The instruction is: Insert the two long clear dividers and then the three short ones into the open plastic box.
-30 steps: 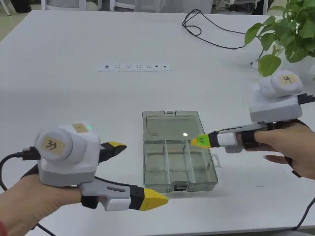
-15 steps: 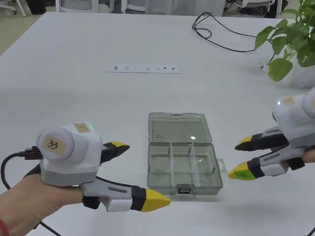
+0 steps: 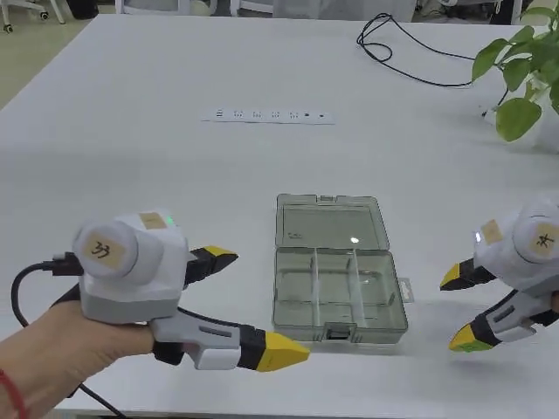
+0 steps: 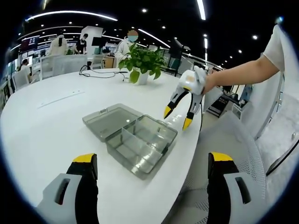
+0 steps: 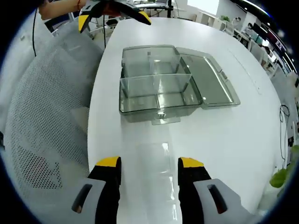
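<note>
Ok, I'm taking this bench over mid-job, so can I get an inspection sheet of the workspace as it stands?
Surface: white table, smooth and glossy.
Job's things: plastic box open at mid-table, its lid laid flat behind it. Two clear dividers stand inside, running front to back. Whether any short ones are in cannot be told.
Clutter: power strip on the far side of the box.
Grippers: left gripper and right gripper sit either side of the box, fingers open, holding nothing.
Cables: black cable looped at the far right. A gripper lead trails from the left gripper.
Surroundings: potted plant at the right edge, mesh chair beside the table.
</note>
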`<move>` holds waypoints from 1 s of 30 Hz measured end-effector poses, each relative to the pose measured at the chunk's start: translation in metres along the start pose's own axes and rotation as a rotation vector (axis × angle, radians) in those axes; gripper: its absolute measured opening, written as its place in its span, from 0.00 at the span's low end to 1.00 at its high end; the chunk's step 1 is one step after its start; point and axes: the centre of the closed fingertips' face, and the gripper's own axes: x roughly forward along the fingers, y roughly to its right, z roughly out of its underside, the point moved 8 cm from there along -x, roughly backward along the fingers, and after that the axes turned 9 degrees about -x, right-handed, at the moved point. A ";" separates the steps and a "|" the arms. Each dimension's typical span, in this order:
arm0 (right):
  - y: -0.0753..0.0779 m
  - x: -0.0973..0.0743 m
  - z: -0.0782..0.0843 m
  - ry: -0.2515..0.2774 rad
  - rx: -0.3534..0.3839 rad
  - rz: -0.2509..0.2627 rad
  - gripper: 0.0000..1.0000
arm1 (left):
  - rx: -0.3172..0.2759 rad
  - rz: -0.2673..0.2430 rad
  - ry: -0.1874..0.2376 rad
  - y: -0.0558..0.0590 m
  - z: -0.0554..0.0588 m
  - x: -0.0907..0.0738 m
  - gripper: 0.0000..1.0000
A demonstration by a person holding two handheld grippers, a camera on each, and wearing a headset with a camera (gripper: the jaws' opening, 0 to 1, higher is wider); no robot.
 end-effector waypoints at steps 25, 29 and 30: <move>0.011 0.017 0.009 -0.097 -0.128 -0.039 0.34 | -0.008 -0.003 0.011 -0.003 -0.001 -0.003 1.00; 0.011 0.018 0.009 -0.102 -0.128 -0.041 0.33 | -0.007 -0.005 0.012 -0.005 -0.003 -0.003 1.00; 0.011 0.018 0.009 -0.101 -0.126 -0.041 0.33 | -0.006 -0.005 0.013 -0.005 -0.003 -0.003 1.00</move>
